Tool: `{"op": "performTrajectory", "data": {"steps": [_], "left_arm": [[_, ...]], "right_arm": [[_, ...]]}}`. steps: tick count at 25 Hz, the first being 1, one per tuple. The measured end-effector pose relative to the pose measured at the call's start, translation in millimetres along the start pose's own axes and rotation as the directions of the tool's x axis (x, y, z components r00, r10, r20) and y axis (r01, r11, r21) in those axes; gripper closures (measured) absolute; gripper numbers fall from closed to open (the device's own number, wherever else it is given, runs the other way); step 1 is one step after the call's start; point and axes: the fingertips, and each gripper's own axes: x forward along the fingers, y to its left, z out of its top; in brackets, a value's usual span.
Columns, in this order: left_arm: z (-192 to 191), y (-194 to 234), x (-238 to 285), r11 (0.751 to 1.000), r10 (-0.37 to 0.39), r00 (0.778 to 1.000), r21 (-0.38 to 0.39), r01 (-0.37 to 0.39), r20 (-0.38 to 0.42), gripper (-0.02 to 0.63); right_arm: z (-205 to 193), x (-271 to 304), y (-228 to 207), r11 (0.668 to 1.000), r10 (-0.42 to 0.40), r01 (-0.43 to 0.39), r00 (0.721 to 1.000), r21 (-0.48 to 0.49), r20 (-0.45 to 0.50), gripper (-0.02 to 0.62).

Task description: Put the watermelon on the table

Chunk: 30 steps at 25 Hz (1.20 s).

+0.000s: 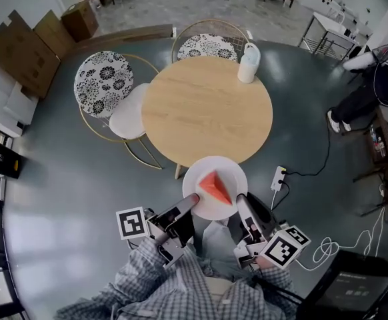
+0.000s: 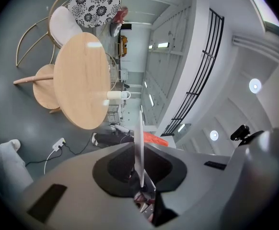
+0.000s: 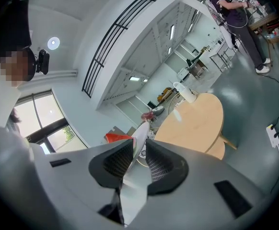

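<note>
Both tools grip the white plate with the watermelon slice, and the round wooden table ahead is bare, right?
Not bare: a white jug stands on the table near its far edge, as the head view shows. The left tool and right tool do grip the plate carrying the watermelon slice.

The left tongs (image 1: 194,199) and right tongs (image 1: 239,198) point forward, each clamping the plate (image 1: 211,165).

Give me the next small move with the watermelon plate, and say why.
Probably carry the plate forward over the table and lower it. Both the left gripper and right gripper clamp its rim, the watermelon lies on it, and it hangs at the table's near edge.
</note>
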Motion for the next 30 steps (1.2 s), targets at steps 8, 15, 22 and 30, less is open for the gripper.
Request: {"op": "performTrajectory", "data": {"steps": [8, 15, 22, 30], "left_arm": [[4.5, -6.6, 56.2, 1.000, -0.002, 0.999, 0.013, 0.001, 0.049, 0.565], [0.6, -2.6, 98.2, 1.000, -0.003, 0.998, 0.022, 0.001, 0.063, 0.565], [5.6, 12.5, 140.4, 1.000, 0.006, 0.998, 0.023, -0.008, 0.066, 0.565], [13.6, 15.4, 142.8, 0.999, 0.035, 0.997, -0.002, -0.035, 0.068, 0.565]], "right_arm": [[52.5, 8.2, -28.2, 0.999, 0.041, -0.041, 0.998, 0.004, -0.041, 0.509], [86.5, 4.6, -54.7, 0.999, 0.046, -0.047, 0.997, -0.011, -0.054, 0.509], [112.7, 11.7, -91.7, 0.999, 0.047, -0.047, 0.997, -0.001, -0.067, 0.509], [112.9, 20.8, -96.2, 0.999, 0.043, -0.041, 0.996, 0.027, -0.077, 0.509]]}}
